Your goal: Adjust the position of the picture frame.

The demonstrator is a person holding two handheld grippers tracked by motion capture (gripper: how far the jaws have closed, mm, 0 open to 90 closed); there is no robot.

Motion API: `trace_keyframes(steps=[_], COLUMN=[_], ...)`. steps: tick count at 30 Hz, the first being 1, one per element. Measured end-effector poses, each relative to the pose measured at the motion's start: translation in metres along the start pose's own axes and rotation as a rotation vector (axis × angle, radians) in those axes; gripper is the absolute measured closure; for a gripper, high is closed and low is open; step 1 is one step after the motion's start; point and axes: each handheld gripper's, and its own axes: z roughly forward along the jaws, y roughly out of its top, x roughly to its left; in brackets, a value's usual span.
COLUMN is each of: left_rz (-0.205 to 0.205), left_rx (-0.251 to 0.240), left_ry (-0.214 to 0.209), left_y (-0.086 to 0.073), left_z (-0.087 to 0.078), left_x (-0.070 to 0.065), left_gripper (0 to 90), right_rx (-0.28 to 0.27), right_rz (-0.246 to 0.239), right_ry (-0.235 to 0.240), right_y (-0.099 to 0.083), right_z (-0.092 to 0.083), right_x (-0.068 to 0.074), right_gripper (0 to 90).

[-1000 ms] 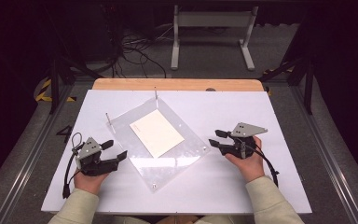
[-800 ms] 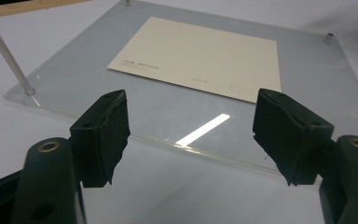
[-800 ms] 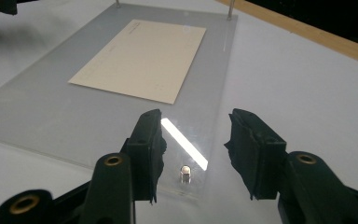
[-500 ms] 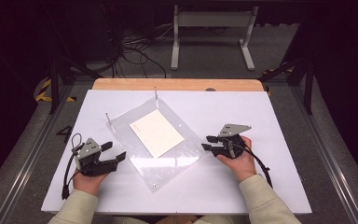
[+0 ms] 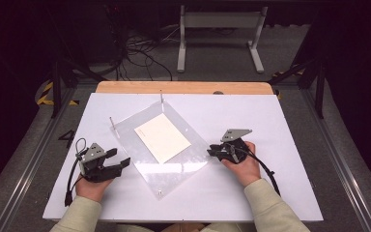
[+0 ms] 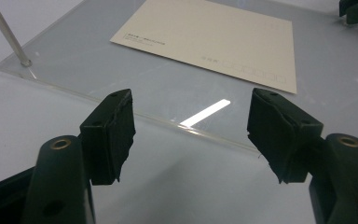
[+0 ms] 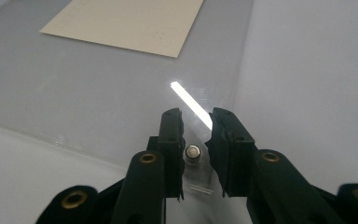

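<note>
- The left tool point(image 5: 121, 164) rests on the white table point(image 5: 290, 125) just off the left edge of the clear acrylic plate point(image 5: 125, 133), jaws spread wide with nothing between them; the plate's edge lies just ahead of them.
- The plate lies at the table's middle, a cream card point(image 5: 162, 137) on top of it and thin upright pins point(image 6: 5, 31) at its far corners.
- The right tool point(image 7: 195, 135) is at the plate's right corner. Its jaws have just been closing and stand narrowly apart around a small metal stud point(image 7: 192, 152), not visibly pressing it.
- To finish well, I judge the right tool should centre on the stud before squeezing, while the left steadies the plate so the card stays put.
</note>
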Motion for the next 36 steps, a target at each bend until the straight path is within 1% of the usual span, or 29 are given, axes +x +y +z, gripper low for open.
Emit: trace_keyframes(steps=[3, 5, 12, 15, 17, 22, 29, 30, 33, 36], left_rz=[-0.002, -0.001, -0.001, 0.000, 0.000, -0.003, 0.006, 0.006, 0.001, -0.006], left_rx=[0.000, 0.002, 0.004, 0.002, 0.001, 0.002, 0.003, 0.003, 0.008, 0.012], left_ry=[0.000, 0.001, 0.002, -0.001, -0.002, -0.006, -0.008, -0.008, -0.016, -0.012], left_y=[0.000, 0.000, 0.000, 0.000, 0.000, 0.000, 0.002, 0.002, 0.003, 0.003], left_z=[0.000, 0.000, 0.001, 0.000, -0.001, 0.000, 0.003, 0.003, 0.004, 0.004], left_x=[0.000, 0.000, 0.000, 0.000, 0.000, 0.001, -0.001, -0.001, 0.000, 0.000], left_gripper=[32.5, 32.5, 32.5, 32.6, 32.6, 32.6, 32.7, 32.7, 32.7, 33.9], right_rx=[0.001, 0.004, 0.021, 0.037, 0.047, 0.089, 0.109, 0.109, 0.115, 0.124], right_rz=[0.001, 0.000, 0.005, -0.007, -0.010, -0.031, -0.037, -0.037, -0.041, -0.042], right_ry=[0.003, 0.017, 0.021, 0.017, 0.025, 0.037, 0.052, 0.052, 0.060, 0.073], right_y=[0.000, 0.000, 0.002, 0.003, 0.003, -0.001, -0.011, -0.011, -0.016, -0.022], right_z=[0.000, 0.001, 0.001, 0.000, -0.002, -0.012, -0.026, -0.026, -0.032, -0.040], right_x=[0.000, 0.000, 0.000, 0.001, 0.002, 0.011, 0.025, 0.025, 0.031, 0.039], right_gripper=[79.0, 82.9, 83.9, 84.0, 84.0, 84.0, 84.0, 84.0, 84.0, 84.0])
